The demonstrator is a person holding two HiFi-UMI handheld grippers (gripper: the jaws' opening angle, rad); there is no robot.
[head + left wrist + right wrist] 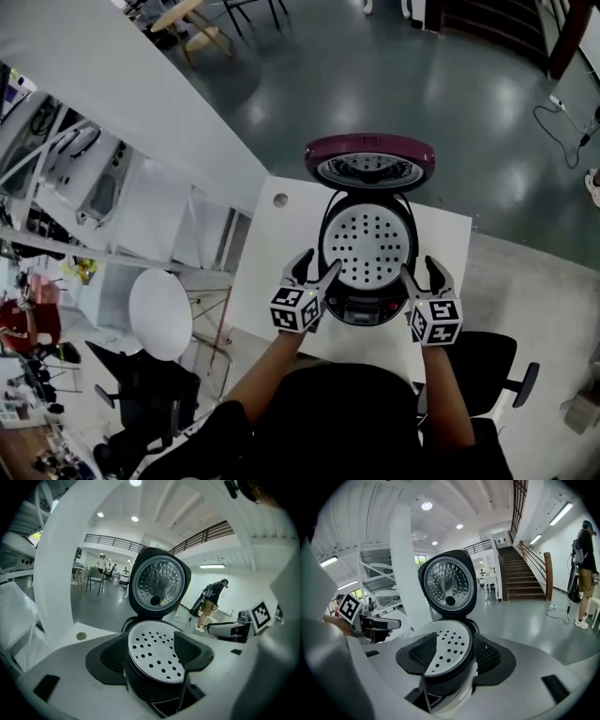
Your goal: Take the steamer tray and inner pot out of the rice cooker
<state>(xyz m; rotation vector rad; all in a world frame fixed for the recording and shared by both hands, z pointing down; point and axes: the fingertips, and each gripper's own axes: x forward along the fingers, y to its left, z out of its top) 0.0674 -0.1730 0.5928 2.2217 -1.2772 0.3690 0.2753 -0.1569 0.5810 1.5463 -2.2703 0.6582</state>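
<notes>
The black rice cooker (pixel 367 281) stands on the white table (pixel 281 234) with its maroon-topped lid (pixel 369 159) swung up and back. A white perforated steamer tray (pixel 367 246) lies in its mouth and hides the inner pot. My left gripper (pixel 319 265) is open at the cooker's front left. My right gripper (pixel 421 268) is open at its front right. In the left gripper view the steamer tray (pixel 150 648) shows between the spread jaws of the left gripper (pixel 152 654). The right gripper (pixel 454 660) frames the tray (pixel 447 648) the same way. Neither gripper holds anything.
A cable hole (pixel 280 200) sits in the table's far left corner. A black office chair (pixel 487 361) is at my right, a round white stool (pixel 159 314) at the left. A person (pixel 211 599) stands on the floor beyond, near stairs (pixel 525 573).
</notes>
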